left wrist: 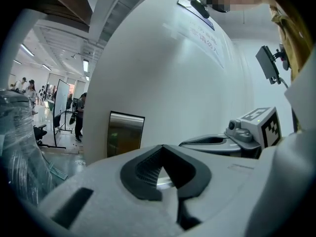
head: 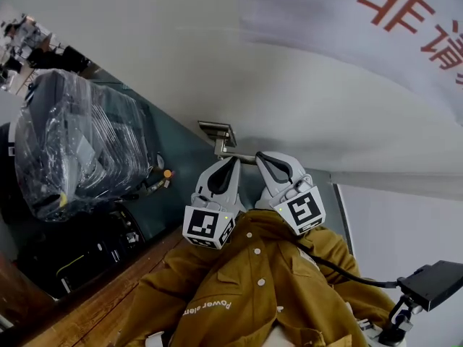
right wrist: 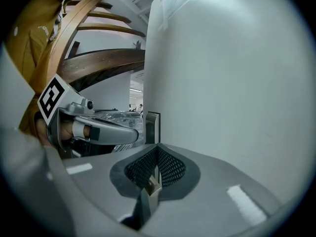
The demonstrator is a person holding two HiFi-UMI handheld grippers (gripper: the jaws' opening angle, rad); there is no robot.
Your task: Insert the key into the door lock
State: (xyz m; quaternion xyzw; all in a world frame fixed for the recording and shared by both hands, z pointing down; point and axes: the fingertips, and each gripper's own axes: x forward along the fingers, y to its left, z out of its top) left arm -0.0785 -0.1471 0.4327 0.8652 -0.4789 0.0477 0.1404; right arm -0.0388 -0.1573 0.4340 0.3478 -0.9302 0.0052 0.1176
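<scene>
The key is being gripped edge-on between the clenched pads of the right gripper. The left gripper, at its 9 o'clock, is being squeezed closed, nothing clearly pinched. Both are being pointed at the door handle, at their 12 o'clock, on the white door.

Door: smooth, matt white paint. Lock plate: brushed metal with a dull sheen. Left gripper and right gripper: matt grey plastic shells, black textured pads. Key: pale metal. Jacket: mustard woven cloth. Furniture: wrapped in glossy clear film. Board: brown wood, visible grain.
</scene>
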